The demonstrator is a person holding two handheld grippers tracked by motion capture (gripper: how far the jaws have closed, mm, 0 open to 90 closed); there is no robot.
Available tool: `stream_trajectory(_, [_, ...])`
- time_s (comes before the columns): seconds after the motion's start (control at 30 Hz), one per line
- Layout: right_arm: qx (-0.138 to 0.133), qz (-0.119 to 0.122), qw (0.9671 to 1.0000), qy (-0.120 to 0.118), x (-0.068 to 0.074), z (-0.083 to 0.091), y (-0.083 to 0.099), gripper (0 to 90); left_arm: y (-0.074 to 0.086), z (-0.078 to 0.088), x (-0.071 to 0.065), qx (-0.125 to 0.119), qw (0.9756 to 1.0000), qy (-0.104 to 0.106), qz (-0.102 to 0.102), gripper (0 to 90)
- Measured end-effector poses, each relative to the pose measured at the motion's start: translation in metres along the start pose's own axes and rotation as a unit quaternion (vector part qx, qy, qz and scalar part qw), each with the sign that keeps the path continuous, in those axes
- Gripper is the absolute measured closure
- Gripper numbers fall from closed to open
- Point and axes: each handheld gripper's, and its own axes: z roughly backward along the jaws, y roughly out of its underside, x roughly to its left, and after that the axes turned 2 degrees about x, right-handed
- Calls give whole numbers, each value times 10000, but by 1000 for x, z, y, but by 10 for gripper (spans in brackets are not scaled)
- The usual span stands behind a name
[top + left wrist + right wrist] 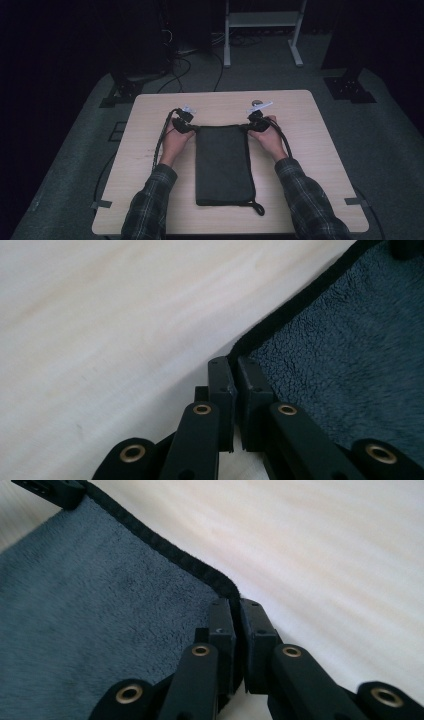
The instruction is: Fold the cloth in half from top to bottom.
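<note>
A dark grey fleece cloth (222, 165) with a black hem lies flat as a long rectangle in the middle of the wooden table (310, 150). My left gripper (193, 128) is shut on its far left corner, and in the left gripper view the pads (222, 385) pinch the hem of the cloth (340, 355). My right gripper (249, 128) is shut on the far right corner. The right gripper view shows its jaws (235, 605) closed on the hem where the cloth (90, 600) rounds the corner.
A black cord loop (257, 207) hangs off the cloth's near right corner. A small round object (256, 103) lies by the table's far edge. Beyond the table stand a white frame (262, 30), dark stands and floor cables.
</note>
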Motion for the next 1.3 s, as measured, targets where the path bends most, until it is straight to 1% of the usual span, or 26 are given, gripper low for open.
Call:
stream_trajectory(0.07, [-106, 45, 9999, 40, -1, 8, -10, 840, -8, 9, 1, -171, 9999, -23, -5, 861])
stream_trajectory(0.1, [-162, 57, 9998, 40, -1, 11, -14, 839, -13, 15, 1, -257, 9997, -40, -43, 861])
stream_trajectory(0.2, [-370, 45, 9993, -17, -2, 24, -23, 840, -20, 28, -1, -406, 9990, -70, -149, 861])
stream_trajectory(0.23, [-432, 35, 9990, -48, -2, 28, -24, 840, -21, 34, -2, -500, 9986, -42, -178, 861])
stream_trajectory(0.27, [-526, 17, 9985, -125, -1, 34, -25, 839, -21, 37, -3, -524, 9985, -17, -184, 860])
stream_trajectory(0.3, [-583, 38, 9981, -171, 0, 37, -24, 840, -20, 40, -5, -569, 9982, 15, -180, 861])
stream_trajectory(0.33, [-622, 26, 9978, -220, 2, 40, -23, 839, -19, 43, -7, -567, 9981, 45, -226, 860])
stream_trajectory(0.37, [-646, 64, 9975, -265, 3, 43, -20, 839, -18, 45, -9, -580, 9980, 67, -257, 860])
stream_trajectory(0.43, [-674, 114, 9970, -355, 6, 48, -14, 839, -11, 50, -14, -614, 9975, 192, -289, 860])
stream_trajectory(0.5, [-708, 109, 9963, -476, 10, 53, -6, 839, -4, 55, -19, -638, 9969, 332, -333, 860])
stream_trajectory(0.53, [-716, 142, 9958, -548, 12, 56, -2, 839, -1, 57, -20, -642, 9967, 369, -326, 859])
stream_trajectory(0.63, [-736, 201, 9949, -655, 19, 61, 8, 838, 8, 63, -27, -698, 9958, 505, -302, 860])
stream_trajectory(0.67, [-730, 230, 9947, -692, 21, 62, 10, 838, 11, 65, -29, -683, 9958, 517, -333, 860])
stream_trajectory(0.73, [-740, 276, 9940, -762, 26, 65, 16, 838, 16, 68, -33, -694, 9955, 571, -313, 859])
stream_trajectory(0.83, [-756, 341, 9933, -805, 31, 67, 23, 837, 25, 73, -39, -689, 9950, 665, -284, 859])
stream_trajectory(0.93, [-761, 374, 9926, -867, 36, 71, 31, 837, 33, 78, -44, -767, 9936, 805, -205, 859])
stream_trajectory(1.03, [-776, 377, 9914, -983, 41, 76, 39, 836, 40, 81, -49, -776, 9930, 865, -194, 858])
stream_trajectory(1.1, [-775, 393, 9908, -1035, 46, 78, 44, 836, 46, 83, -53, -730, 9931, 887, -219, 858])
stream_trajectory(1.2, [-746, 467, 9906, -1046, 52, 82, 50, 836, 53, 87, -59, -756, 9925, 938, -226, 858])
stream_trajectory(1.3, [-737, 469, 9899, -1117, 57, 86, 56, 836, 60, 92, -67, -756, 9919, 989, -269, 858])
